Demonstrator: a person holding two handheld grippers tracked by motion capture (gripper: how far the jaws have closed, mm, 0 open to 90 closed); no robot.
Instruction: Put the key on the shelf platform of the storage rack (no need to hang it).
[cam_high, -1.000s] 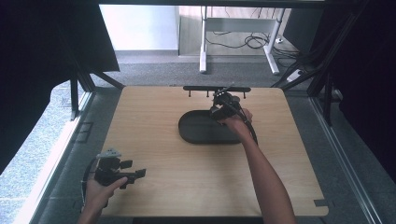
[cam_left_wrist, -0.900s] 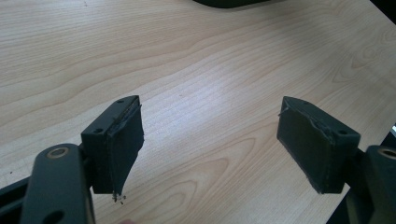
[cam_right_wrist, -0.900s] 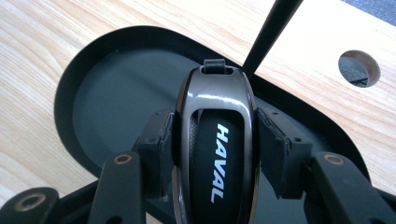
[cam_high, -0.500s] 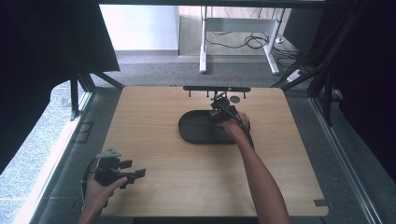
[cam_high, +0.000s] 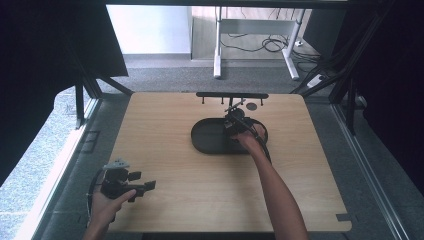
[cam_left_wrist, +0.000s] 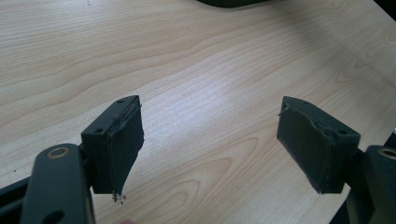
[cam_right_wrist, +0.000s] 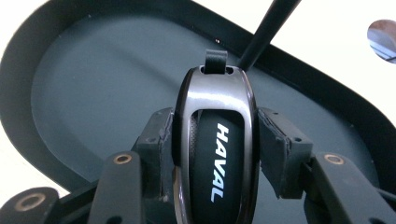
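A wooden table (cam_high: 200, 200) carries a dark oval tray (cam_high: 210, 137) near its far edge, where the right gripper (cam_right_wrist: 215, 154) clamps a HAVAL car key fob (cam_right_wrist: 215, 149) over the tray floor. The left gripper (cam_left_wrist: 210, 144), jaws spread wide and empty, hangs at the near left corner. The glossy fob could slip and drop. A thin black strap (cam_right_wrist: 268, 28) from its loop runs out of view.

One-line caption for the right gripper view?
Hand-held gripper clamping a HAVAL car key fob above a dark oval tray.
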